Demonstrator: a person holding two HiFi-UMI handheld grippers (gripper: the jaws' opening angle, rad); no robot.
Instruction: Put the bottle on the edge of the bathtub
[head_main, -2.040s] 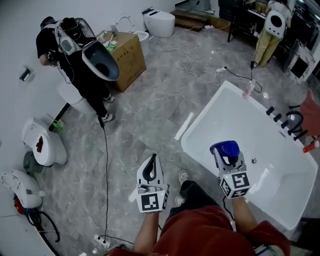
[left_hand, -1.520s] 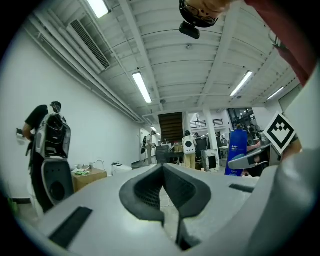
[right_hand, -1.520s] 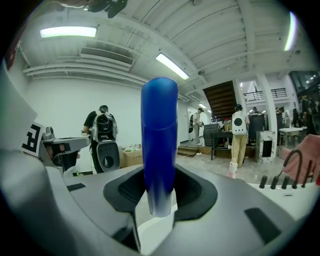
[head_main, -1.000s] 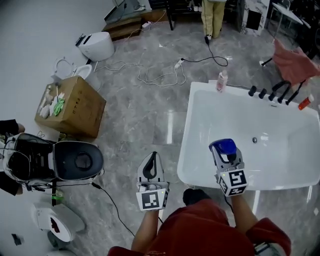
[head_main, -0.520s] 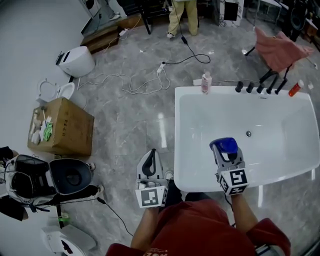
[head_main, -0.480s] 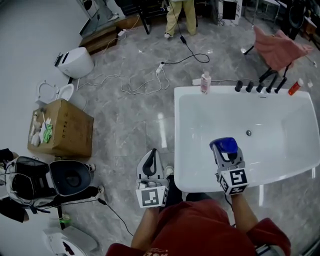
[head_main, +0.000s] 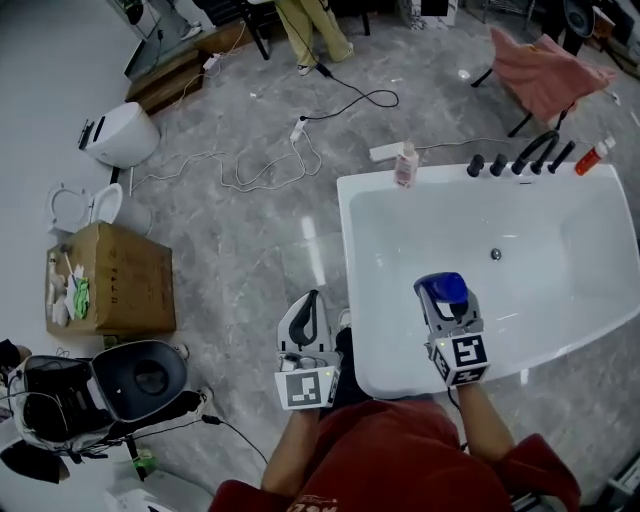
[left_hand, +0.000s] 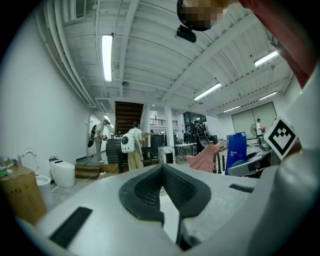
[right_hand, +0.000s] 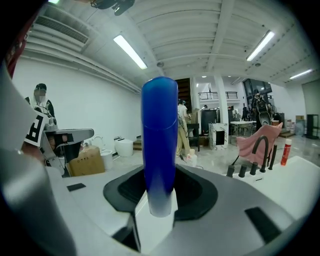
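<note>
A blue bottle stands upright between the jaws of my right gripper, which is shut on it. It hangs over the inside of the white bathtub, just past the near rim. In the right gripper view the blue bottle rises straight up from the right gripper, white at its lower end. My left gripper is over the grey floor, just left of the tub's near left corner. Its pads meet with nothing between them, as the left gripper view also shows.
On the tub's far rim stand a pale pink pump bottle, black tap fittings and a red bottle. Cables trail over the floor. A cardboard box, toilets and a pink-draped chair stand around. A person stands beyond.
The tub has swung from a slant at the right to square in front of me and nearer. The right gripper with the bottle is now over its basin, and the left gripper has come beside its corner.
</note>
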